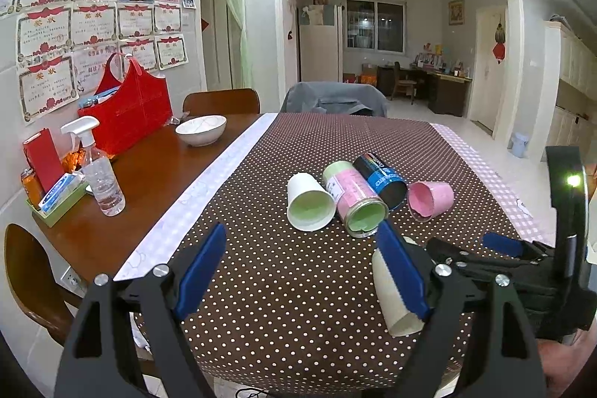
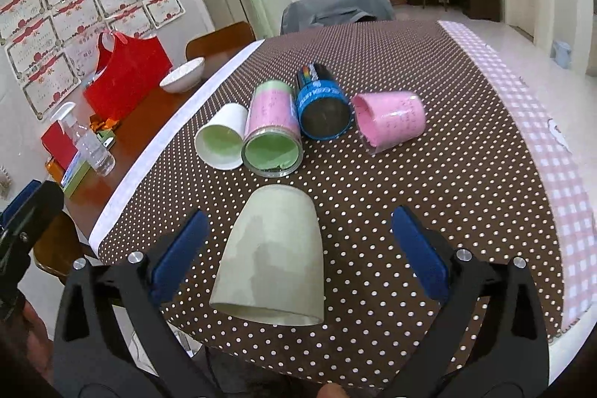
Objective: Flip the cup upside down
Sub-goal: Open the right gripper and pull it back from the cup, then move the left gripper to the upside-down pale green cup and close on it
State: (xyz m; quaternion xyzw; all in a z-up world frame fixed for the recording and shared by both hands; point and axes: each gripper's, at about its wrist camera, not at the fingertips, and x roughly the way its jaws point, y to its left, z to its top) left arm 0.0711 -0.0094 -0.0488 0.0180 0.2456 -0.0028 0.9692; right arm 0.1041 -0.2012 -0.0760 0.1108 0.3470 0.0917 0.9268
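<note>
A pale paper cup [image 2: 274,256] stands upside down, rim on the dotted cloth, near the table's front edge. My right gripper [image 2: 298,248] is open, its blue pads on either side of the cup and apart from it. In the left wrist view the same cup [image 1: 391,293] shows partly behind my left gripper's right finger. My left gripper [image 1: 302,267] is open and empty, to the left of the cup. The right gripper [image 1: 500,245] also shows there.
Four cups lie on their sides mid-table: a white one [image 2: 222,140], a pink-and-green one [image 2: 272,133], a blue-black one [image 2: 322,107] and a pink one [image 2: 390,120]. A bowl [image 1: 201,130], spray bottle [image 1: 100,174] and red bag [image 1: 128,107] stand on the left.
</note>
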